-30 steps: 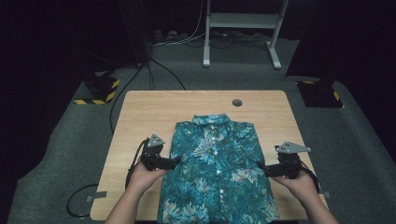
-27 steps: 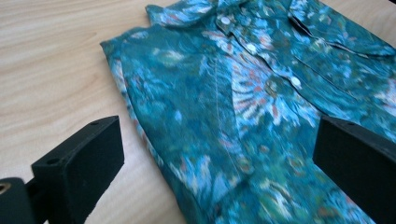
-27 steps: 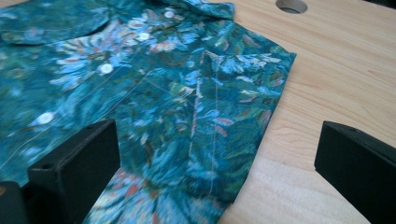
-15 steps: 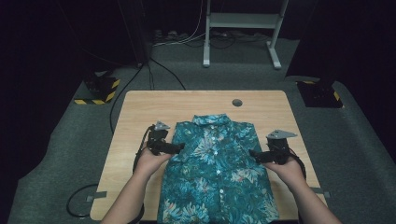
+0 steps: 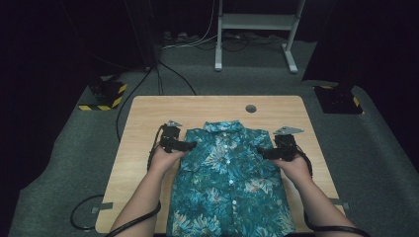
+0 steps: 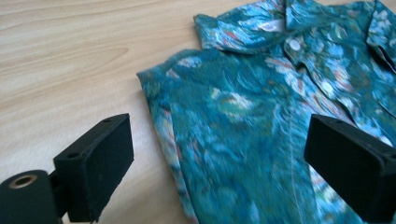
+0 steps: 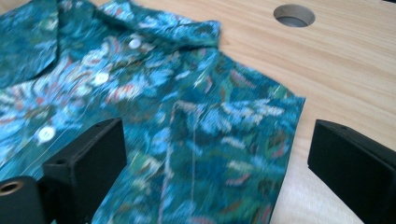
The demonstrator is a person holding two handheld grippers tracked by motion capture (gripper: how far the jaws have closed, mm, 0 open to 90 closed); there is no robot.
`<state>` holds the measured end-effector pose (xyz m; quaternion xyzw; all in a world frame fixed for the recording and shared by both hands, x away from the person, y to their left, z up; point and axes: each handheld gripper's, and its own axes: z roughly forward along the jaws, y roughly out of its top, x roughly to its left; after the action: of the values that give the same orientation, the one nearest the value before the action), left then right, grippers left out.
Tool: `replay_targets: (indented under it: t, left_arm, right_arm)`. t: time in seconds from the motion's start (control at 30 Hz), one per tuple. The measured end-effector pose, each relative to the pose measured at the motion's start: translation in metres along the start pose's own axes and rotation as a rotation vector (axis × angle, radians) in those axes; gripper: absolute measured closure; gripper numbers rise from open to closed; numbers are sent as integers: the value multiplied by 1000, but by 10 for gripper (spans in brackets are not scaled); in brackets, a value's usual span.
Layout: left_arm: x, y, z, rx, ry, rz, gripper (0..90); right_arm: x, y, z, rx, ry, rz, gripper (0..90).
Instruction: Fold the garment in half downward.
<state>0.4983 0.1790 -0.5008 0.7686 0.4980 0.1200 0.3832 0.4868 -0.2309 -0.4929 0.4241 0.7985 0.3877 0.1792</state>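
The teal, floral-printed button-up shirt (image 5: 230, 182) lies flat and face-up on the light wooden counter (image 5: 143, 128), collar toward the far edge, sleeves folded under so the sides run straight. The left gripper (image 5: 190, 145) sits at the shirt's left shoulder and the right gripper (image 5: 262, 152) at its right shoulder, each pointing inward across the cloth. The step in hand appears to be the approach to both shoulder edges for a fold. The left gripper's jaws have just been closing slightly yet stand wide apart over the shoulder edge, pinching nothing; the right gripper's jaws are likewise spread over the opposite shoulder, the cloth beneath them ungripped. The next move would call for lowering both onto the shoulder edges and pinching them evenly. The counter has a round cable hole (image 5: 251, 108) near its far edge. Around it are grey carpet (image 5: 375, 163), a white metal stand (image 5: 257, 29), and black-and-yellow hazard-taped blocks (image 5: 104, 96) in a dark room.
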Motion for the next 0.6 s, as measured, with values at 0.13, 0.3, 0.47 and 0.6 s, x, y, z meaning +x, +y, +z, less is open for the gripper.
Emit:
replay_targets:
  t: [0.13,0.3,0.47,0.6]
  left_arm:
    - [9,5,9,0,11,-13,100]
    - [20,9,19,3,10,-66,125]
    - [22,10,29,24,17,-89,165]
    - [21,11,33,39,32,-97,275]
  right_arm:
    - [-9,3,13,5,-15,18,61]
    - [-23,6,29,22,-38,61,117]
    - [-38,7,39,29,-67,119,261]
    - [-47,7,47,54,-77,145,372]
